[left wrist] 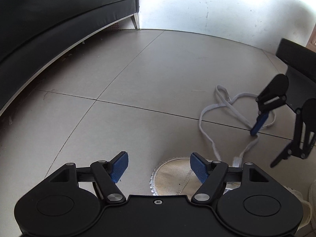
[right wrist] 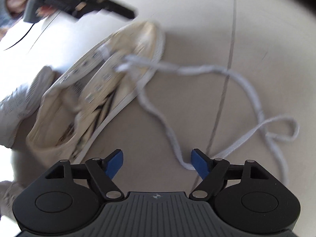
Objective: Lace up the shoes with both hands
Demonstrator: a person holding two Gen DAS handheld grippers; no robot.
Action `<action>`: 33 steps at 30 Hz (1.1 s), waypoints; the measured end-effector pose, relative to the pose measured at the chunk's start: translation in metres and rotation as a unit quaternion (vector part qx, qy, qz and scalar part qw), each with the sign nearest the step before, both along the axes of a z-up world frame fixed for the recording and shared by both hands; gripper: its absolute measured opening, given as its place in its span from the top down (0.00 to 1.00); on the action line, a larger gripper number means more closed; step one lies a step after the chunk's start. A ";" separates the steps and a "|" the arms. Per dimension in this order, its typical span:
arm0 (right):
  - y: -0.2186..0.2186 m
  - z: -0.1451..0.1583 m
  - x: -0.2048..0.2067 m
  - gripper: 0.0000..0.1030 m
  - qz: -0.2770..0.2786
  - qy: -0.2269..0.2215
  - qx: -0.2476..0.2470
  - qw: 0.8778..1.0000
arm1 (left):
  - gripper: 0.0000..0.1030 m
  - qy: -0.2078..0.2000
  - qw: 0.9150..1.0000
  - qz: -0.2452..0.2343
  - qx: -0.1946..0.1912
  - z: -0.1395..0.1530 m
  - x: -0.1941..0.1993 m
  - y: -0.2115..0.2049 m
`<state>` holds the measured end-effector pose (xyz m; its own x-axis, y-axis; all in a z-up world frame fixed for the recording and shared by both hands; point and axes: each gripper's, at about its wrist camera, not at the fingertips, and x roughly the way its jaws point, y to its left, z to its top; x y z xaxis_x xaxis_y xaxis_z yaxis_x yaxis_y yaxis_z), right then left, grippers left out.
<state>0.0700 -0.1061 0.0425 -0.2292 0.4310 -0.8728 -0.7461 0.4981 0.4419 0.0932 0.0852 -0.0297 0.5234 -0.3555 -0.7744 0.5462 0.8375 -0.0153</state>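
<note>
— Nearest the left wrist lens, what sits there?

— Black housing, then the left gripper (left wrist: 159,166) with its blue pads spread apart and nothing between them. Just past the fingers the rounded toe of the cream shoe (left wrist: 171,177) pokes out from under the tool.

— And the lace?

— White lace (left wrist: 209,126) runs from the shoe out to the right over the grey tiled floor (left wrist: 118,75), loose, crossing itself in loops. It lies across a grout line.

— Where is the other tool?

— The right gripper (right wrist: 157,164) stands with its jaws apart. In the right wrist view a bend of the lace (right wrist: 184,163) lies between the pads, close against the right-hand one; whether it touches I cannot tell. That picture is smeared.

— The shoe from that side?

— Lying on its side left of the tool, eyelets showing, lace (right wrist: 197,71) leaving its front end.

— Room to move?

— Open tile ahead and to the left. A dark sofa (left wrist: 59,19) bounds the left edge, a white wall (left wrist: 217,6) the far side, and a dark object (left wrist: 296,59) sits at the right by the wall.
</note>
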 end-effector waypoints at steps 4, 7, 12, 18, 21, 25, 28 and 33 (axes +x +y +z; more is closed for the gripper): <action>-0.008 0.008 -0.046 0.17 -0.009 0.054 -0.007 0.998 | 0.34 -0.006 1.000 -0.009 -0.008 0.000 0.001 -0.006; -0.025 0.013 -0.076 0.16 -0.061 0.086 -0.016 0.994 | 0.34 -0.008 1.000 -0.016 -0.015 0.000 0.004 -0.011; -0.077 0.000 -0.108 0.15 -0.214 0.161 -0.072 0.961 | 0.33 -0.012 0.999 -0.040 -0.018 -0.002 0.008 -0.021; -0.125 0.019 -0.124 0.16 -0.369 0.107 -0.131 0.914 | 0.36 -0.022 0.994 -0.108 -0.024 -0.001 0.016 -0.050; -0.137 0.042 -0.118 0.15 -0.470 0.051 -0.067 0.879 | 0.37 -0.039 0.977 -0.206 -0.032 -0.002 0.010 -0.087; -0.139 0.048 -0.132 0.15 -0.580 0.001 0.021 0.814 | 0.54 -0.027 0.949 -0.310 -0.049 -0.018 -0.001 -0.145; -0.141 0.041 -0.135 0.15 -0.599 0.030 0.038 0.799 | 0.76 0.003 0.929 -0.367 -0.053 -0.038 -0.010 -0.184; -0.147 0.046 -0.137 0.15 -0.601 0.055 0.047 0.796 | 0.79 0.045 0.925 -0.375 -0.045 -0.070 -0.008 -0.217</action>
<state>-0.0669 -0.2535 0.0881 0.3255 0.4576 -0.8274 0.2908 0.7842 0.5481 0.0855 -0.1321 -0.0999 0.0386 -0.6577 -0.7523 0.9664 0.2159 -0.1392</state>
